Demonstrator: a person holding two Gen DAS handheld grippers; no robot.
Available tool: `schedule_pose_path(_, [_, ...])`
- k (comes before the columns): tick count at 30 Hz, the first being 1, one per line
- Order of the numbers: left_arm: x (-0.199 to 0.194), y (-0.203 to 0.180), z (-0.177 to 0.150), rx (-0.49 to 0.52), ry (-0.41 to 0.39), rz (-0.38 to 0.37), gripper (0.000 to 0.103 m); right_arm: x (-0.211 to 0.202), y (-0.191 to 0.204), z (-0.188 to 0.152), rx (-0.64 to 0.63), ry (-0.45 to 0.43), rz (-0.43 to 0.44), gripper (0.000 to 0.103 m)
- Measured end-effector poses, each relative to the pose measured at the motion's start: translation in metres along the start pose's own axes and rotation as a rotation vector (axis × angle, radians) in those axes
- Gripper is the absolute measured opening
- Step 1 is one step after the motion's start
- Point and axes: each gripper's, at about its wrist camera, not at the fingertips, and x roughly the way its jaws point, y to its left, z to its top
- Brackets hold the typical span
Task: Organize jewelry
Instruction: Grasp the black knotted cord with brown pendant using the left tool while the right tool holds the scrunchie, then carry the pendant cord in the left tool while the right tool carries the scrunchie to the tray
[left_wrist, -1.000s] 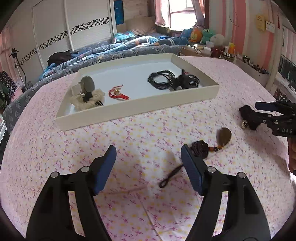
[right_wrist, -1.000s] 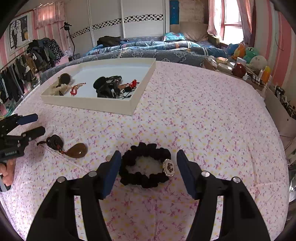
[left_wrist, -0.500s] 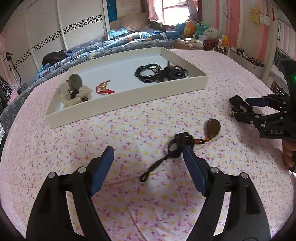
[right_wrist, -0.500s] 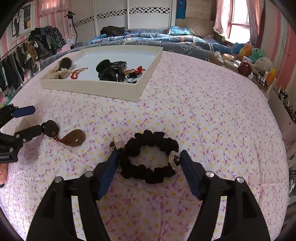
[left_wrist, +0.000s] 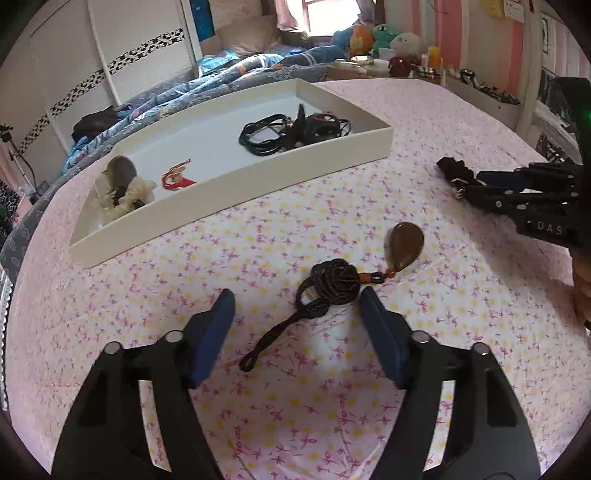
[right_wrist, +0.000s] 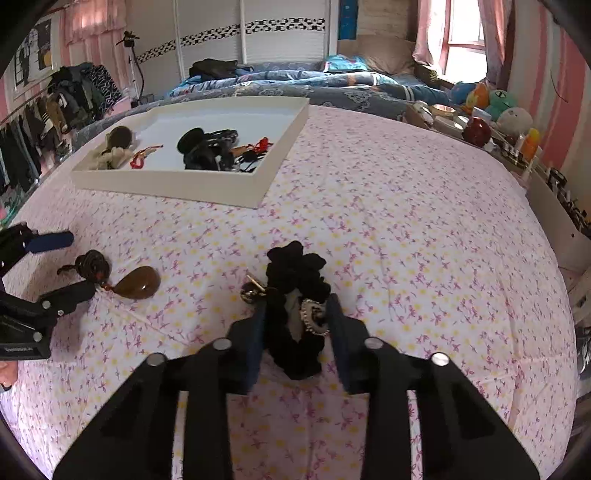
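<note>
A brown pendant (left_wrist: 405, 243) on a coiled black cord (left_wrist: 330, 286) lies on the pink floral cloth. My left gripper (left_wrist: 297, 308) is open, its fingers on either side of the cord coil. It also shows in the right wrist view (right_wrist: 64, 264), with the pendant (right_wrist: 138, 282) beside it. My right gripper (right_wrist: 297, 314) is shut on a black scrunchie bracelet (right_wrist: 295, 291) with a rhinestone charm, squeezing it narrow on the cloth. It appears in the left wrist view (left_wrist: 460, 182). The white tray (left_wrist: 258, 184) holds several pieces.
In the tray lie black cords (left_wrist: 291, 133), a red tassel (left_wrist: 177, 179) and a cream scrunchie with a grey stone (left_wrist: 123, 184). A bed (right_wrist: 295, 81) lies beyond the table. A shelf with toys and bottles (right_wrist: 498, 125) runs along the right edge.
My right gripper has closed on the black scrunchie, squeezing it from a ring into a narrow bunch. My left gripper moved forward so the cord coil sits between its fingers.
</note>
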Motion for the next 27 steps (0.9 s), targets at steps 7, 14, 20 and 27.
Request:
schedule_pose_path(7, [-0.001,-0.012,0.002,0.015,-0.011,-0.017,0.025,0.000,-0.001,0.000,0.007,-0.002,-0.020,0.024])
schedule_pose_path(14, [-0.002,-0.012,0.003,-0.020,-0.018,-0.002,0.009,-0.001,0.002,0.000,-0.004,-0.004,-0.063,0.018])
schedule_pose_path(20, [-0.007,-0.007,0.006,-0.038,-0.056,0.021,0.006,-0.002,0.003,0.000,-0.012,-0.007,-0.087,0.018])
schedule_pose_path(27, [-0.021,0.009,0.015,-0.043,-0.101,0.044,0.006,-0.014,0.003,0.007,-0.014,-0.032,-0.113,0.018])
